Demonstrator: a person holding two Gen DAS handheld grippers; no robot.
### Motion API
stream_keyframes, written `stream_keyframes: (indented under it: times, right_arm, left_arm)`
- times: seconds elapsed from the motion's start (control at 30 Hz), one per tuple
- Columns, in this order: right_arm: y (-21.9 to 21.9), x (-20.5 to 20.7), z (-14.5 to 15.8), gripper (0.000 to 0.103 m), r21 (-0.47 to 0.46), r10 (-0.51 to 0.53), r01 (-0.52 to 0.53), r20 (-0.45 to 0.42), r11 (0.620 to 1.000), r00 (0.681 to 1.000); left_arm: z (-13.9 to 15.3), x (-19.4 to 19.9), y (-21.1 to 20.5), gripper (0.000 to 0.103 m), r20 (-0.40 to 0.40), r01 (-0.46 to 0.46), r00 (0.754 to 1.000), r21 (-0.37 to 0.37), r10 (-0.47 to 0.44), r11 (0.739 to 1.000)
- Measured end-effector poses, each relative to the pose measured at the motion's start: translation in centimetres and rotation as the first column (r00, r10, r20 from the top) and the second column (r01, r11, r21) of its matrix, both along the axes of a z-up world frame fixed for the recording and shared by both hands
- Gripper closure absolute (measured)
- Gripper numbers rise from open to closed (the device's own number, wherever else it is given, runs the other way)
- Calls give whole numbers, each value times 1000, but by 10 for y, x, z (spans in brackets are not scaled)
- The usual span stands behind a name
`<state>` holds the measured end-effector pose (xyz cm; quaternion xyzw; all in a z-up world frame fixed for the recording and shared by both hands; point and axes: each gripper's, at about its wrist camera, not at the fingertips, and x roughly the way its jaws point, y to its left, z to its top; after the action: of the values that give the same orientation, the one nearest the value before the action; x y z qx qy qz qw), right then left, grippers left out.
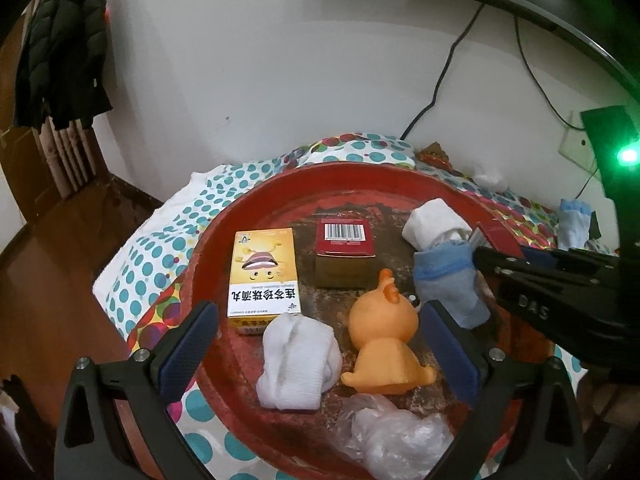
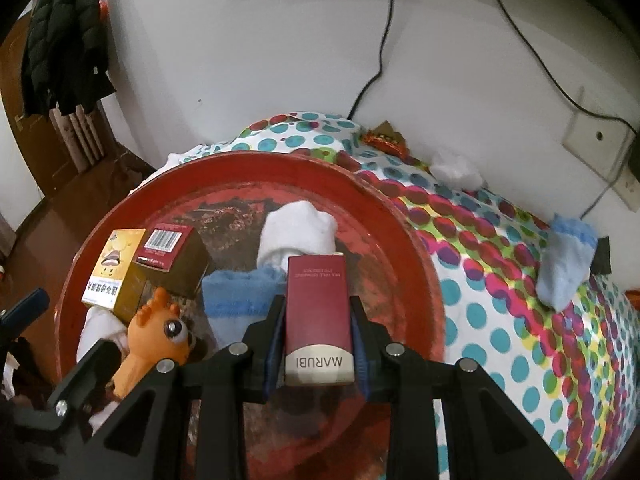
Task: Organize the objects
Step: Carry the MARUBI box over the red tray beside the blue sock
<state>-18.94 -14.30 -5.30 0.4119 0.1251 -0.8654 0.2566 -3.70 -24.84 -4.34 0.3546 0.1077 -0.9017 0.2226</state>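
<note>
With my right tool [image 2: 318, 344] clenched on the maroon box [image 2: 318, 312] above the red tray [image 2: 420, 264], I aim for the bare patch beside the blue sock [image 2: 236, 296], left tool [image 1: 316, 354] released.

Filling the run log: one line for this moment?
right gripper: shut on maroon box | over red tray | left gripper: open

Red tray [image 1: 256, 200]; orange toy [image 1: 380, 344]; yellow box [image 1: 262, 276]; maroon box [image 2: 318, 308]; blue sock [image 1: 448, 280], perhaps grey-toed; dotted cloth [image 2: 500, 312], teal and magenta.
</note>
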Motion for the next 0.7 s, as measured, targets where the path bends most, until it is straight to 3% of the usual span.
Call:
stream_keyframes:
  times: [0.7]
  right_arm:
    - [-20,2,6,73,37,28,-27,-28,999,999]
  left_arm:
    - [-1,-1,-3,2,0,-4,1000,19,4,1000]
